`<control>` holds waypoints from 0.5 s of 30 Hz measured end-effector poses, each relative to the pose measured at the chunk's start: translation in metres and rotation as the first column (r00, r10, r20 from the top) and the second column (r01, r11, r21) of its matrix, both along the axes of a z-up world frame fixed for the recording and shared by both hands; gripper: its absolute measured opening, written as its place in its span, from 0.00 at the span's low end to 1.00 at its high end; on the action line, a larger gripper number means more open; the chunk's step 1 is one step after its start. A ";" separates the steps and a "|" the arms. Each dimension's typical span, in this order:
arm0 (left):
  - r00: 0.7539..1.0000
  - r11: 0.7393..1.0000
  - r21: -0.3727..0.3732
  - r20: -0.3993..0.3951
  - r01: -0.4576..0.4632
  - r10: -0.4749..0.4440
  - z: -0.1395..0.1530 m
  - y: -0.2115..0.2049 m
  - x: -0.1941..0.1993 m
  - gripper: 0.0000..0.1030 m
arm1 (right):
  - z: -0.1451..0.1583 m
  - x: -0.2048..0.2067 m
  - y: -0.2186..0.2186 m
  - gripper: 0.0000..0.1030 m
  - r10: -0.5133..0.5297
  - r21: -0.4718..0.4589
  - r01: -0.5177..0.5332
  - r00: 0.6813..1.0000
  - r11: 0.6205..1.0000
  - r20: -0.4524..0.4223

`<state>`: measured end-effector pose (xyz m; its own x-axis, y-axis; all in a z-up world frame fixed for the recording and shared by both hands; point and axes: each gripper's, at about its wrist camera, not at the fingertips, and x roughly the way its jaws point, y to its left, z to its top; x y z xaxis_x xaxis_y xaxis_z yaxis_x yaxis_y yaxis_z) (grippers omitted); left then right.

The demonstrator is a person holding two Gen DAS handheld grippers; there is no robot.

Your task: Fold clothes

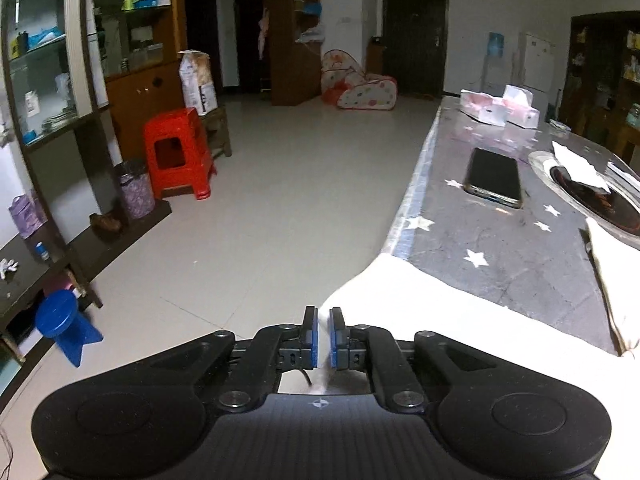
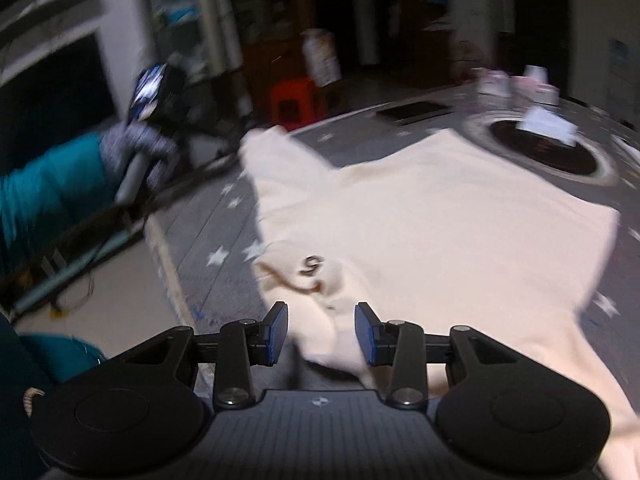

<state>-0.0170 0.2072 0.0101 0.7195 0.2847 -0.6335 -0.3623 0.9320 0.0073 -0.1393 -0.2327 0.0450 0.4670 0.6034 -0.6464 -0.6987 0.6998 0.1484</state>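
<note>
While the left view shows only a garment corner at the table (image 1: 500, 240) edge, the right view shows the whole cream garment (image 2: 420, 216) spread flat. Left gripper (image 1: 324, 336): jaws nearly shut, a thin fold of cloth between the pads. Right gripper (image 2: 322, 330): jaws part open over the collar, not pressing. Count: one phone (image 1: 494, 178), two tissue boxes (image 1: 500, 108), one red stool (image 1: 178, 152). Table grey, starred; floor pale tile.
</note>
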 end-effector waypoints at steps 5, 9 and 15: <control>0.999 1.000 -0.011 0.029 0.025 -0.024 0.014 -0.007 -0.008 0.10 | 0.009 -0.005 -0.058 0.36 -0.261 0.033 0.262 0.965 0.965 -0.015; 0.991 0.992 -0.038 0.051 0.123 -0.121 0.023 -0.034 -0.010 0.11 | 0.007 -0.002 -0.115 0.36 -0.505 0.013 0.506 0.863 0.863 -0.021; 0.944 0.941 -0.088 0.076 0.326 -0.320 0.032 -0.093 -0.009 0.19 | 0.003 0.008 -0.171 0.36 -0.673 -0.032 0.673 0.739 0.739 -0.005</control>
